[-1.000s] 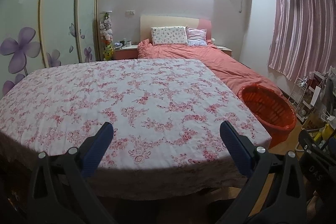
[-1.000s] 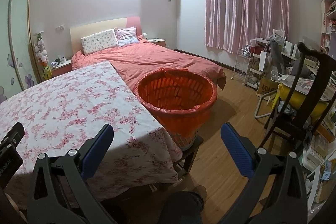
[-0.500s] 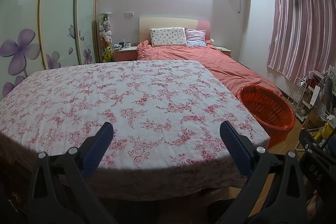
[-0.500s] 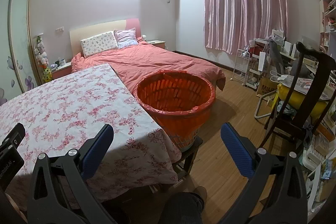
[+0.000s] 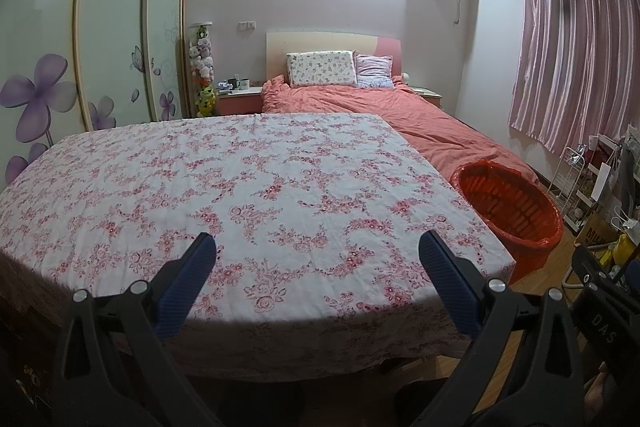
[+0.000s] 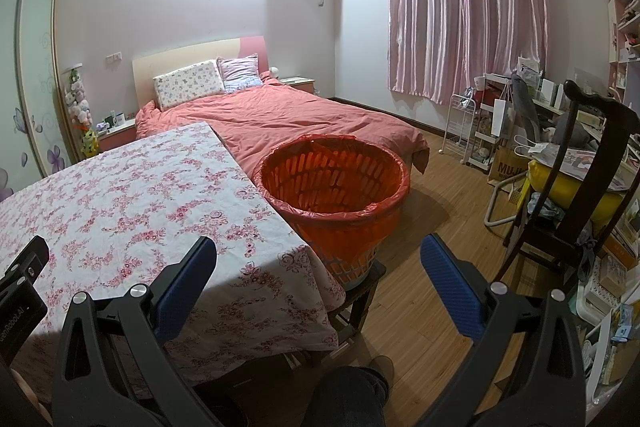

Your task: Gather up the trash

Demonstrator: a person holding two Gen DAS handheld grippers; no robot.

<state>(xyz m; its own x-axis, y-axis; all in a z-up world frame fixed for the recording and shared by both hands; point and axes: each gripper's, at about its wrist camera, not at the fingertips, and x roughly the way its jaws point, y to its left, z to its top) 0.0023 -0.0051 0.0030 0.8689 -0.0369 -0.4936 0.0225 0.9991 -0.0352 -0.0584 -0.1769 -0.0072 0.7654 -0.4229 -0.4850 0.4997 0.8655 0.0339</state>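
Note:
A round basket lined with a red bag (image 6: 332,183) stands on a low stool beside the table's right edge; it also shows in the left wrist view (image 5: 508,203). The table with a pink floral cloth (image 5: 248,187) carries no trash that I can see. My left gripper (image 5: 318,247) is open and empty above the table's near edge. My right gripper (image 6: 318,251) is open and empty, in front of the basket and the table's right corner (image 6: 280,259).
A bed with a salmon cover (image 6: 304,119) lies behind the table and basket. A dark wooden chair (image 6: 580,195) and cluttered shelves (image 6: 500,123) stand at the right. A wardrobe with flower doors (image 5: 80,47) lines the left wall. Wood floor (image 6: 440,219) lies right of the basket.
Both grippers have risen and pulled back slightly, so the table and basket sit lower in view. Both stay open and empty.

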